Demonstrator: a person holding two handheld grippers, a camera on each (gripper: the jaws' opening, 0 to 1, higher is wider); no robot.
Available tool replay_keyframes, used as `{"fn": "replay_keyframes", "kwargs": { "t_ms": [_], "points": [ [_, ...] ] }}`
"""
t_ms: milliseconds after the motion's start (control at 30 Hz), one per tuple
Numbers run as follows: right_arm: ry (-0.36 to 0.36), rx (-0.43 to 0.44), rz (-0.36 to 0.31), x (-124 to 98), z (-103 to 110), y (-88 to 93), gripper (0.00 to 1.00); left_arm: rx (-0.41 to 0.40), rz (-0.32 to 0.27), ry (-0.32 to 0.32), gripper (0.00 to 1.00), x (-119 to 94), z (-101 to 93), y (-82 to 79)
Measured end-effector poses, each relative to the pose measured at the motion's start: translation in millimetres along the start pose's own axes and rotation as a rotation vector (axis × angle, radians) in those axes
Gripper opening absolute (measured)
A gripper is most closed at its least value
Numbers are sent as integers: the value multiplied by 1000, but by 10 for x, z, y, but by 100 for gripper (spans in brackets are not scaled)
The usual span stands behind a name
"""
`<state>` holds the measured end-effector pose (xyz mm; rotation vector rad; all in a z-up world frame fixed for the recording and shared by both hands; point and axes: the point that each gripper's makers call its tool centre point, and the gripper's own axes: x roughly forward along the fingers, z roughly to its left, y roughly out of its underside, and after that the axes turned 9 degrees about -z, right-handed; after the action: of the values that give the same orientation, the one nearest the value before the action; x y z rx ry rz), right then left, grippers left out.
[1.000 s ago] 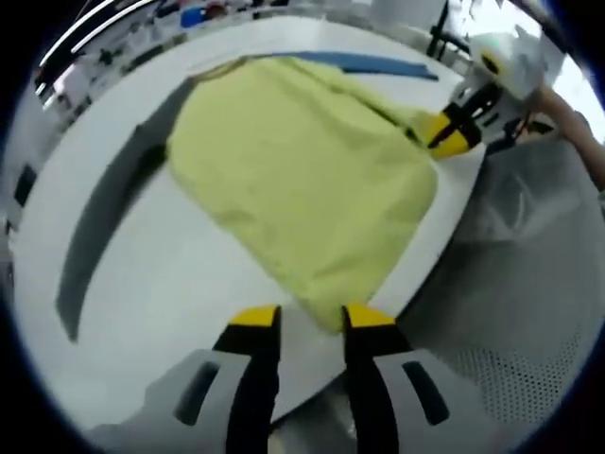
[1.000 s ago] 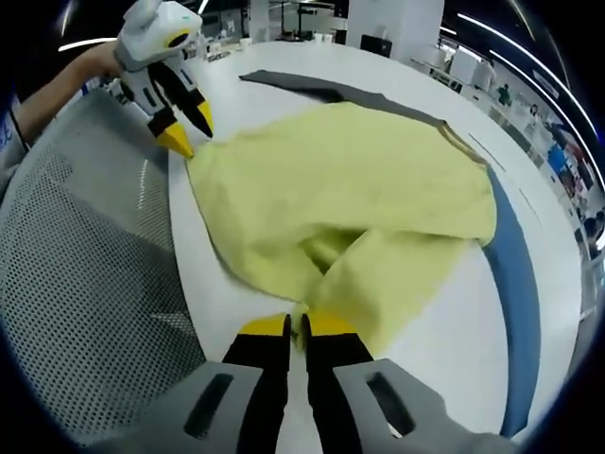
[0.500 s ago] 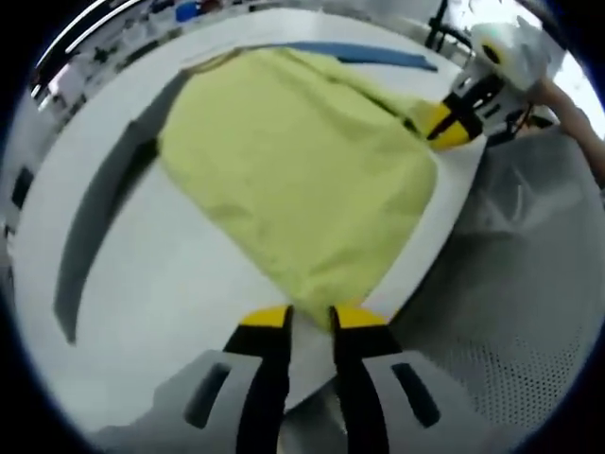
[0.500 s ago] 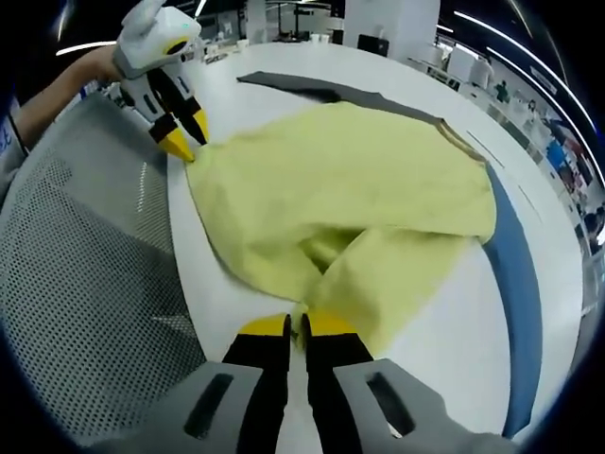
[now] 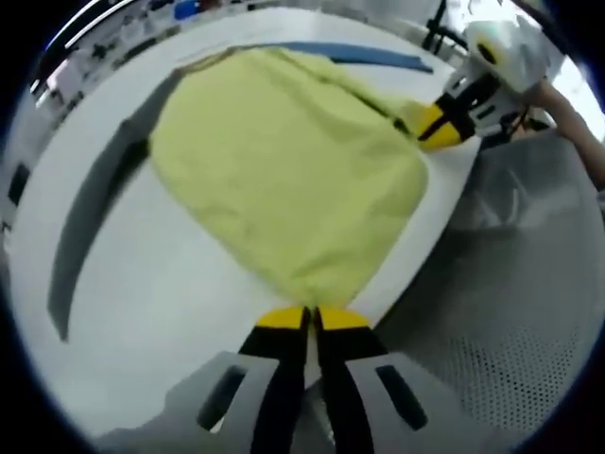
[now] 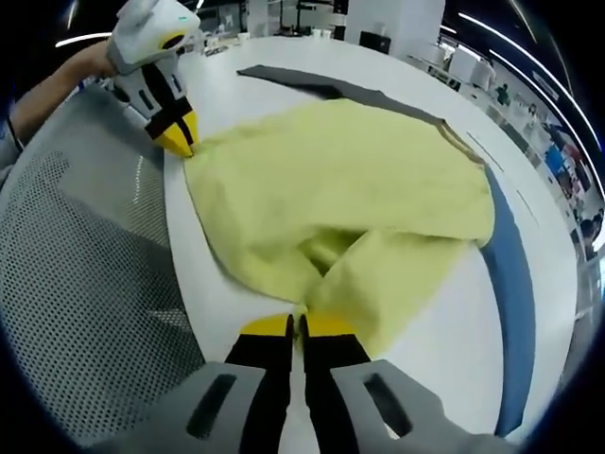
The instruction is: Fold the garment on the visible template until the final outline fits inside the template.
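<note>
Now we have the left gripper and right gripper each pinching a near corner of the yellow garment, so uneven lifting could skew the fold outside the template.

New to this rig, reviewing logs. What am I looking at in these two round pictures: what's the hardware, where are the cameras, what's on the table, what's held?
No robot arm: a person holds a two-jaw gripper in each hand, each carrying a fisheye camera looking along its jaws. In the left gripper view, the left gripper has its jaws closed on a corner of the yellow garment; the right gripper comes in from the right. In the right gripper view, that gripper's jaws pinch the garment's near edge. The garment lies on a white table, with a grey strip and a blue strip beside it.
</note>
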<state>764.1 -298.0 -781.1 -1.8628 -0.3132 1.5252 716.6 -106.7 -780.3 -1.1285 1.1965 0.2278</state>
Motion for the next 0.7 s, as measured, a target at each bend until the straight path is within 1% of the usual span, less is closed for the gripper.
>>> {"fn": "replay_keyframes", "kwargs": {
  "t_ms": [67, 200, 333, 500, 567, 633, 700],
  "points": [
    [-5, 8, 1, -12, -7, 3, 3, -3, -7, 0, 0, -11, 6, 6],
    [24, 5, 16, -87, -60, 21, 3, -6, -20, -17, 0, -63, 39, 23],
    [49, 50, -45, -268, -100, -88, 3, -22, -62, -23, 0, -165, 64, -31],
    [123, 76, -112, -544, -209, -160, 3, -17, -84, -46, 0, -312, 136, -84],
    [155, 102, -140, -683, -257, -154, 3, -11, -92, -58, 0, -372, 183, -93],
    [179, 117, -142, -769, -293, -110, 3, -1, -96, -59, 0, -409, 195, -95],
    [223, 130, -125, -862, -356, -11, 3, 1, -88, -66, 0, -429, 234, -62]
  ]
}}
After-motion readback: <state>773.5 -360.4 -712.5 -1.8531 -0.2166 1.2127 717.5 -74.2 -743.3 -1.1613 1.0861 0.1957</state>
